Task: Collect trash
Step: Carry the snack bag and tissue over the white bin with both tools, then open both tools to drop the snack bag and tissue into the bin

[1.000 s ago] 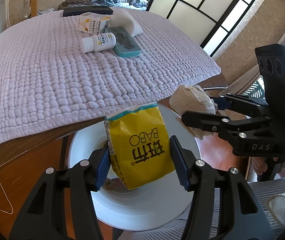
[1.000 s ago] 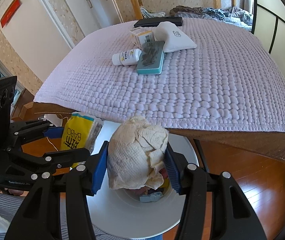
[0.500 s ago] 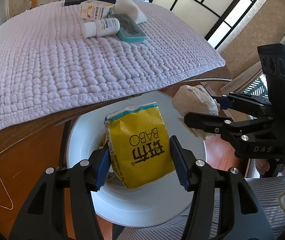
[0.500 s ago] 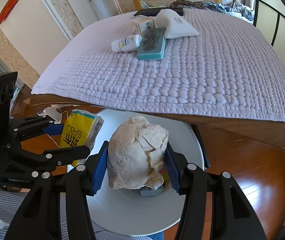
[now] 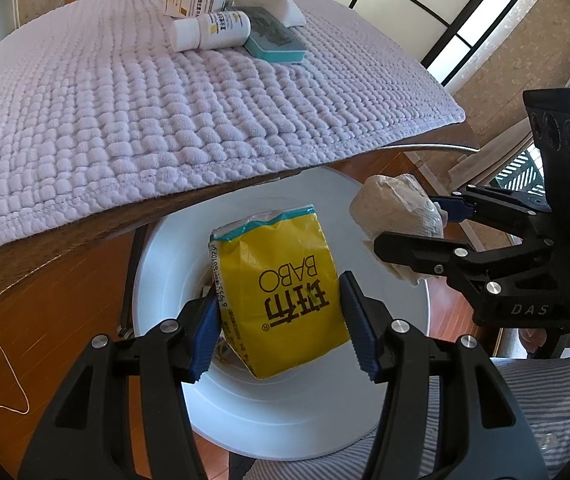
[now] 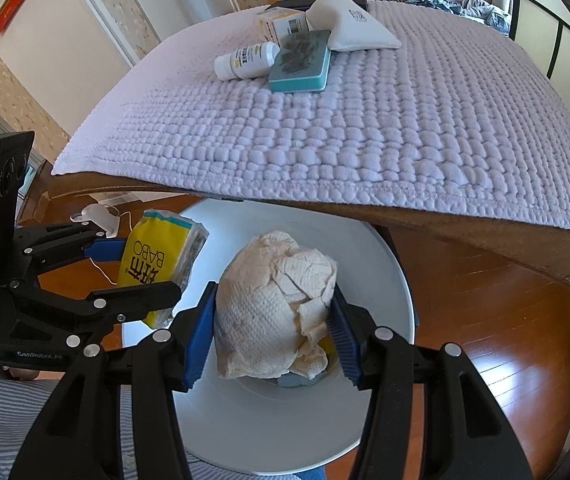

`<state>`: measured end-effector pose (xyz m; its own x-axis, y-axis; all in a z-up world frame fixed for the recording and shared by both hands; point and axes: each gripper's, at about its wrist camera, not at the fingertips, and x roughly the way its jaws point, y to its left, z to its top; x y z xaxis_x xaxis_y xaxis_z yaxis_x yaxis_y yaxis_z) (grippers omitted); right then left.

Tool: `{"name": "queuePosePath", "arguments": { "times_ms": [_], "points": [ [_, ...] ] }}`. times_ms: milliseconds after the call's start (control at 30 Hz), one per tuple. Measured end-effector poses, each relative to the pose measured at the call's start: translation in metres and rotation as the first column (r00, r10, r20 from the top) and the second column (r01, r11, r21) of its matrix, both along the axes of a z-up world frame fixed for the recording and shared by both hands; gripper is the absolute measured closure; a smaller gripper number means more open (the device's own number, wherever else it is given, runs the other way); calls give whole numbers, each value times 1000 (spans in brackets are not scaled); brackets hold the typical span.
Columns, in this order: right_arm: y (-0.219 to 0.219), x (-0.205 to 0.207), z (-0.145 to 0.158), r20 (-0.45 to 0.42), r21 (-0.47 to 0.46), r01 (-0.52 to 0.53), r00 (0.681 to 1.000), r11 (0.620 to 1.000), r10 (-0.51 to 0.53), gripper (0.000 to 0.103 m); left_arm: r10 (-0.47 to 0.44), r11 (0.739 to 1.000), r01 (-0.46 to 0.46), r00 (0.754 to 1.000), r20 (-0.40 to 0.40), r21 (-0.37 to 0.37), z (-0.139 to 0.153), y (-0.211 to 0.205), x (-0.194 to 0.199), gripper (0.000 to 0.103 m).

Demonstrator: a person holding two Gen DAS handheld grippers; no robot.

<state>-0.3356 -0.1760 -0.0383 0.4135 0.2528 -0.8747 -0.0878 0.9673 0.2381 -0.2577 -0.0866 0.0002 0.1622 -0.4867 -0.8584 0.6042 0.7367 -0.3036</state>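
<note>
- Left claw (image 5: pixel 281 320): clenched on the yellow packet (image 5: pixel 285 296), with one blue pad pressed against each side of it. In the left wrist view the packet sits at centre frame, upright, its printed lettering upside down.
- Right claw (image 6: pixel 273 328): clenched on the crumpled paper towel wad (image 6: pixel 273 312), with blue pads pressing both flanks. In the right wrist view the wad fills the lower centre of the frame.
- White bin (image 5: pixel 165 264): round and open-topped, directly beneath both claws. The packet and the wad both hang over its mouth (neither is seen resting on the bin's contents).
- Bin contents: small scraps show at the bottom, partly hidden behind the held items; what they are cannot be told.
- Bench (image 6: pixel 485 240): a brown edge runs across mid frame, above the bin, covered by a lilac quilted mat (image 6: pixel 325 140).
- Items on the mat, upper centre of the right wrist view: a white pill bottle (image 6: pixel 245 60) lying on its side, touching a teal-edged tin (image 6: pixel 301 62); a small carton (image 6: pixel 281 24) behind them; a white pouch (image 6: pixel 349 28) beside the carton.
- Cross view: the right claw with its wad appears at the right edge of the left wrist view, just beside the packet.
- Floor (image 6: pixel 505 340): glossy wood, at the lower right.
- Striped fabric (image 5: pixel 533 380) (the person's clothing) lies along the lower edge.
</note>
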Motion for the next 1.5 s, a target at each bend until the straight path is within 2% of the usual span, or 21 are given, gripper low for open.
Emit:
{"name": "queuePosePath", "arguments": {
  "times_ms": [800, 1067, 1100, 1200, 1267, 1433, 1500],
  "points": [
    [34, 24, -35, -31, -13, -8, 1000, 1000, 7, 51, -14, 999, 14, 1000, -13, 48, -28, -12, -1, 46],
    [33, 28, -39, -34, -15, -2, 999, 1000, 2, 50, -16, 998, 17, 1000, -7, 67, -40, -13, 0, 46],
    [33, 29, -40, -34, -16, 3, 999, 1000, -3, 49, -11, 997, 12, 1000, -4, 73, -41, -14, 0, 45],
    [24, 28, -38, -31, -16, 21, 999, 1000, -22, 39, -6, 997, 7, 1000, -13, 72, -43, -13, 2, 38],
    [20, 30, -38, -28, -12, 31, 999, 999, -31, 35, -3, 997, 3, 1000, -3, 76, -43, -12, 2, 31],
    [13, 31, -24, 10, -10, 28, 1000, 1000, -28, 31, -8, 998, 7, 1000, 11, 63, -32, -3, 3, 30],
    [12, 27, -8, 73, -57, 18, 997, 998, -14, 26, -9, 1000, 9, 1000, 14, 22, -19, 3, 2, 30]
  ]
}}
